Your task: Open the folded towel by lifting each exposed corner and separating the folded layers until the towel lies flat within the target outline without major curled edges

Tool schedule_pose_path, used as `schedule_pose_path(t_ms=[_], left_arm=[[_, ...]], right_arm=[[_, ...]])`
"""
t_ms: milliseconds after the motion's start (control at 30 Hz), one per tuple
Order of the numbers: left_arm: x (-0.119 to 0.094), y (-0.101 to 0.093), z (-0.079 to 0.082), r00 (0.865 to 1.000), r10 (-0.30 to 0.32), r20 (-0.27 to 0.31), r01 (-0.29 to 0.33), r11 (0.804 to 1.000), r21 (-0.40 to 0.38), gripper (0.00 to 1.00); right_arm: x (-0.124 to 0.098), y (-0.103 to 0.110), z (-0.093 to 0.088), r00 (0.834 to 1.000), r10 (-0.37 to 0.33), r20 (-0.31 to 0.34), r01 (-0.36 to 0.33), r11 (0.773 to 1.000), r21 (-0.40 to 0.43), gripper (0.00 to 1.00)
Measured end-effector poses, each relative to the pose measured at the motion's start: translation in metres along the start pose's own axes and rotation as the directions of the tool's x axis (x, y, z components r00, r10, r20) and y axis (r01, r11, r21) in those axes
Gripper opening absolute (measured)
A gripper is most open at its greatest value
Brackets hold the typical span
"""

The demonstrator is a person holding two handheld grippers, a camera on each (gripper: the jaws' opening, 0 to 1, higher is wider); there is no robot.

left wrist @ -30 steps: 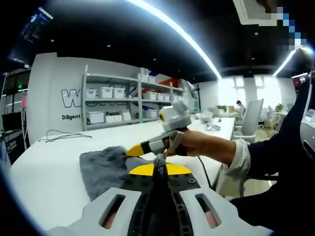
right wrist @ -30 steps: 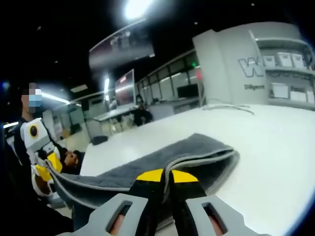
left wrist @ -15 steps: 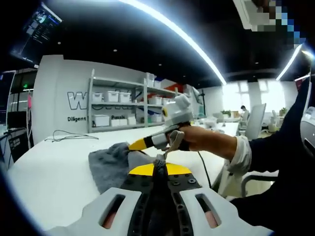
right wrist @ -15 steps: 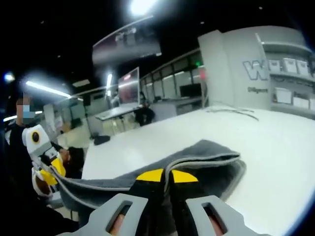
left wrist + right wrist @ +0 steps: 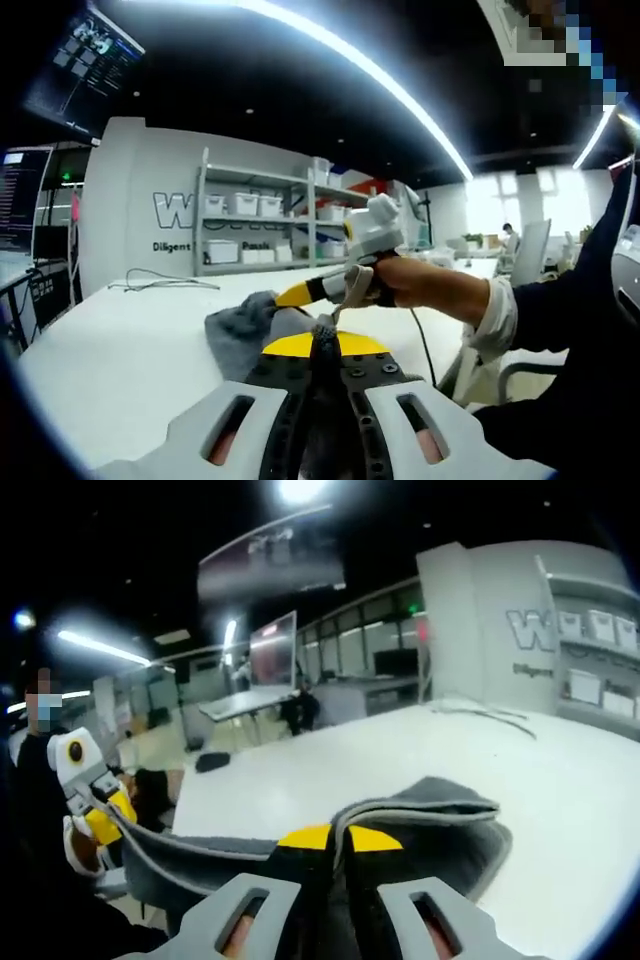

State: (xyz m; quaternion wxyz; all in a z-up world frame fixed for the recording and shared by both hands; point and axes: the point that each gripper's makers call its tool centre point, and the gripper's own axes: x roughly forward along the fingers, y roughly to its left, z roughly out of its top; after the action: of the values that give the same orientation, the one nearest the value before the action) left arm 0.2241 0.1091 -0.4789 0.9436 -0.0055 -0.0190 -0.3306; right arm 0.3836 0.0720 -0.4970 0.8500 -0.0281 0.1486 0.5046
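Note:
A grey towel [image 5: 238,326] hangs between both grippers above the white table [image 5: 110,360], its far fold still resting on the tabletop. My left gripper [image 5: 320,346] is shut on a towel corner pinched between its yellow tips. The right gripper [image 5: 292,295], held by a hand, comes in from the right just above the towel. In the right gripper view, my right gripper [image 5: 340,837] is shut on the towel's edge, and the towel [image 5: 440,825] curls in layers ahead. The left gripper [image 5: 100,820] holds the stretched hem at far left.
A thin cable [image 5: 160,283] lies on the far part of the table. Shelves with white bins [image 5: 260,230] stand against the back wall. An office chair [image 5: 530,255] is off the right side. A person's sleeve [image 5: 560,320] fills the right.
Both grippers have risen with the towel. More cloth has come off the table, and the resting fold looks shorter and bunched. Both stay shut on the towel.

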Motion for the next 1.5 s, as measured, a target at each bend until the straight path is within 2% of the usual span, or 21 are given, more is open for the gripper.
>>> schedule_pose_path(t_ms=[533, 867, 1200, 1500], left_arm=[[-0.016, 0.012, 0.004, 0.999, 0.041, 0.02, -0.041, 0.999, 0.016, 0.05], [-0.026, 0.022, 0.006, 0.997, 0.072, 0.029, -0.073, 0.997, 0.016, 0.05], [-0.034, 0.034, 0.006, 0.993, 0.113, 0.033, -0.113, 0.993, 0.012, 0.05], [-0.045, 0.044, 0.004, 0.989, 0.147, 0.036, -0.147, 0.989, 0.015, 0.05]], right_arm=[[0.005, 0.016, 0.008, 0.999, -0.003, -0.044, 0.001, 0.998, -0.061, 0.0], [0.016, 0.026, 0.015, 0.997, -0.001, -0.081, -0.008, 0.994, -0.113, 0.01], [0.028, 0.033, 0.024, 0.995, 0.008, -0.097, -0.02, 0.991, -0.132, 0.0], [0.043, 0.042, 0.025, 0.993, 0.018, -0.115, -0.035, 0.988, -0.152, 0.0]])
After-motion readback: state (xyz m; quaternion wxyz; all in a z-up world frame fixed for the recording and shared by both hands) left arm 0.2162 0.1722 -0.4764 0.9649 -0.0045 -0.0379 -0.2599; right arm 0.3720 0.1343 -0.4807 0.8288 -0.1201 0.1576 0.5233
